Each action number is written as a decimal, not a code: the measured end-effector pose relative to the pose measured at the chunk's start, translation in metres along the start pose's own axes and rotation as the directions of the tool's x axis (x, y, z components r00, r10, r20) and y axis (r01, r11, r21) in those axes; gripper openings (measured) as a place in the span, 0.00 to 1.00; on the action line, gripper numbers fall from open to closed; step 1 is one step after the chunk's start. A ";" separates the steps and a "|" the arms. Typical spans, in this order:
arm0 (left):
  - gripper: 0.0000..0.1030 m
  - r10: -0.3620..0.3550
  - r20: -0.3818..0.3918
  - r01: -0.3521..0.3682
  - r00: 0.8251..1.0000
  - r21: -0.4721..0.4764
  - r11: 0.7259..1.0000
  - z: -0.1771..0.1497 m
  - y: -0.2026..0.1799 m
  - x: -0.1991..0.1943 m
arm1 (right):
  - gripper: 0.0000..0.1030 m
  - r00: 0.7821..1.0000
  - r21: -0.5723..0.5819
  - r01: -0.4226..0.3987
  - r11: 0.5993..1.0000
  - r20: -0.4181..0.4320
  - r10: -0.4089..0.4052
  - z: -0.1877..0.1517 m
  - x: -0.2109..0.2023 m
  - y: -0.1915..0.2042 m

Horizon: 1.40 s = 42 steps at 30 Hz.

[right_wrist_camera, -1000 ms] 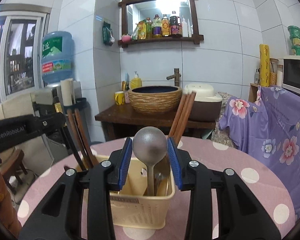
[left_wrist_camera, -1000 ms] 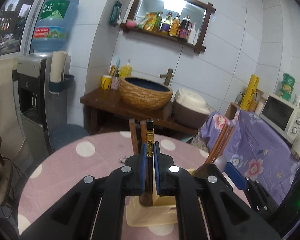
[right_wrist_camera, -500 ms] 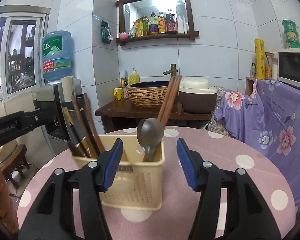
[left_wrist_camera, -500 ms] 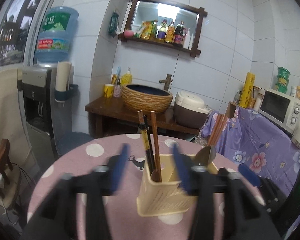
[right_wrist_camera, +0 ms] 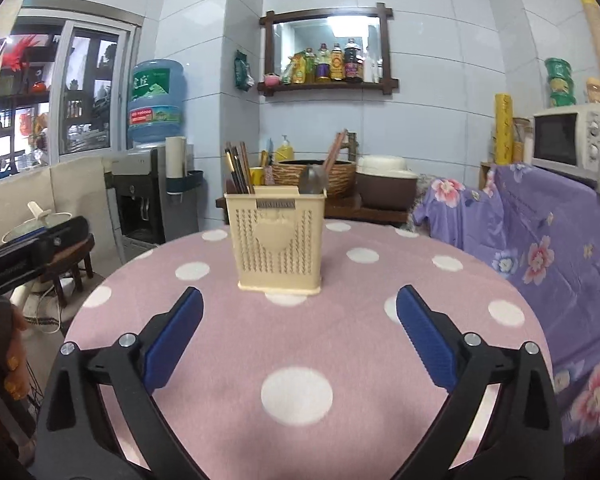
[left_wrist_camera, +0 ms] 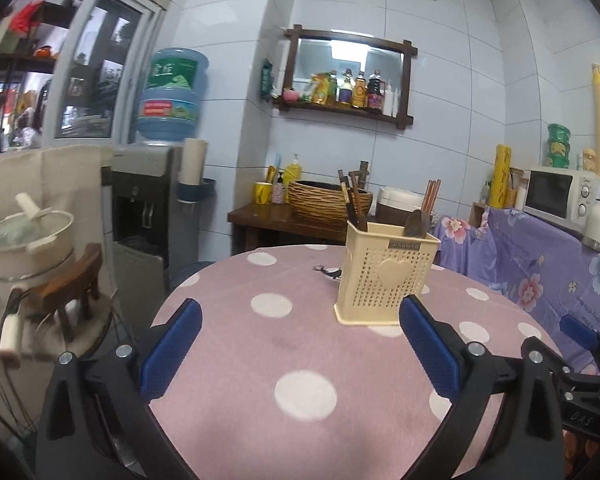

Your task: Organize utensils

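A cream perforated utensil holder stands upright on the round pink polka-dot table. Dark chopsticks stand in its left compartment. A metal spoon and brown chopsticks stand in its right compartment. My left gripper is open and empty, well back from the holder. My right gripper is open and empty, also back from it.
A purple floral cloth covers a counter at the right with a microwave. A water dispenser, a stool with a pot and a wooden sink stand lie beyond the table's edge.
Both grippers let go of their utensils, opened wide and pulled back from the holder. The chopsticks and spoon stayed standing in it.
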<state>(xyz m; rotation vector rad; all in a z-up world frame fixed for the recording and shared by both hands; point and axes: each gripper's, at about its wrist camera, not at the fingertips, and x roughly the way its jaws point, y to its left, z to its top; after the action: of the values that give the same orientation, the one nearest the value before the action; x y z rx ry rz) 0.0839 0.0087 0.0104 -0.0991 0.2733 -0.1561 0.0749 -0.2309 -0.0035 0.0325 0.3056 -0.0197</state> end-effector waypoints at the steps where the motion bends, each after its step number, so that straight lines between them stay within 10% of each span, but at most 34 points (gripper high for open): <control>1: 0.95 0.009 -0.001 -0.009 1.000 -0.006 1.000 -0.008 -0.001 -0.009 | 0.93 1.000 0.001 0.011 1.000 0.000 -0.011 -0.008 -0.008 0.002; 13: 0.95 0.043 0.033 -0.044 0.999 0.023 0.999 -0.030 -0.011 -0.063 | 0.95 0.992 -0.033 0.078 0.996 0.105 -0.074 -0.037 -0.088 0.021; 42: 0.95 0.026 0.076 -0.030 0.997 0.058 0.998 -0.031 -0.020 -0.076 | 0.95 0.993 -0.023 0.053 0.998 0.109 -0.050 -0.032 -0.095 0.016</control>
<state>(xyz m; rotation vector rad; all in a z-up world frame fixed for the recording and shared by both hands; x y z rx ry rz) 0.0000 -0.0002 0.0030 -0.0423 0.1946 -0.1324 -0.0245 -0.2119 -0.0054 -0.0026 0.1978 -0.0687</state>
